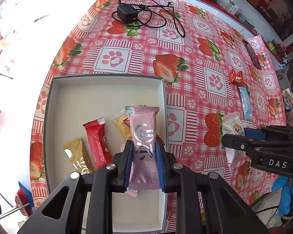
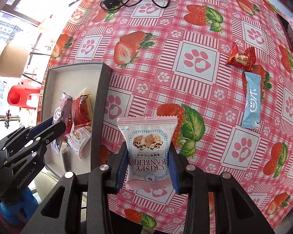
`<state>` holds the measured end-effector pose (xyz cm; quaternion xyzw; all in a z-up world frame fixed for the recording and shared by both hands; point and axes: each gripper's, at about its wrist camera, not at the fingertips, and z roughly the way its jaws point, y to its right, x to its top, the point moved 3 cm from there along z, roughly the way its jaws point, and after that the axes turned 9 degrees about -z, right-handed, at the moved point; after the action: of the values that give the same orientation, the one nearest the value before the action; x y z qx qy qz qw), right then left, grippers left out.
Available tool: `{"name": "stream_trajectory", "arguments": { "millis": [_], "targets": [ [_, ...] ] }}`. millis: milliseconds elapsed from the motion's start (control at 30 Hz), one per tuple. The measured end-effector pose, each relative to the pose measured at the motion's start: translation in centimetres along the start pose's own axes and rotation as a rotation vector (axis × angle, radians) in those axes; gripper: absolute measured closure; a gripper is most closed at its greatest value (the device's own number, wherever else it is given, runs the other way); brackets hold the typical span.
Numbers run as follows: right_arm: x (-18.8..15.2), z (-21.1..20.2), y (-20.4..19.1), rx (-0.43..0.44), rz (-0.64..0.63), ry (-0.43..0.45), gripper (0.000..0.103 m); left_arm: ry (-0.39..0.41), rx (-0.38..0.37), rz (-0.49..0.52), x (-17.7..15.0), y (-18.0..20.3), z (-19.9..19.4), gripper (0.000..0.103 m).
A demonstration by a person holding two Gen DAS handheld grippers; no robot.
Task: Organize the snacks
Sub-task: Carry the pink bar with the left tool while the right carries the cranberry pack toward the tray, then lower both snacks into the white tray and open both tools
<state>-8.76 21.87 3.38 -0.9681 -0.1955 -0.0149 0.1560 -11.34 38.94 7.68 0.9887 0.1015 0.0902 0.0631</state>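
Observation:
My left gripper point(image 1: 144, 146) is shut on a pink snack bar point(image 1: 143, 136) and holds it upright above the white box point(image 1: 107, 81). In the box lie a red bar point(image 1: 96, 142), a gold bar point(image 1: 78, 154) and a yellow packet point(image 1: 122, 126). My right gripper point(image 2: 148, 152) is shut on a white cranberry crisp packet point(image 2: 148, 146) above the tablecloth, just right of the box's dark wall point(image 2: 101, 105). On the table lie a light blue bar point(image 2: 251, 101) and a red candy packet point(image 2: 241, 58).
A black charger point(image 1: 127, 13) with looped cable sits at the far end of the strawberry tablecloth point(image 1: 185, 39). A dark flat object point(image 1: 252, 52) lies at the right edge. A blue-gloved hand point(image 1: 285, 193) holds the right gripper. A red stool point(image 2: 19, 97) stands beyond the table.

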Motion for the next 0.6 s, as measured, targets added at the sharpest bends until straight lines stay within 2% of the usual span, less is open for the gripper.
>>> {"name": "stream_trajectory", "arguments": {
  "millis": [300,600],
  "targets": [
    [2.8,1.0,-5.8,0.04,-0.114,-0.021,0.064,-0.018,0.054,-0.083,-0.3,-4.5,0.6,0.078],
    [4.5,2.2,-9.6,0.072,-0.162,-0.043,0.064,-0.043,0.08,-0.131,-0.9,-6.7,1.3,0.078]
  ]
}}
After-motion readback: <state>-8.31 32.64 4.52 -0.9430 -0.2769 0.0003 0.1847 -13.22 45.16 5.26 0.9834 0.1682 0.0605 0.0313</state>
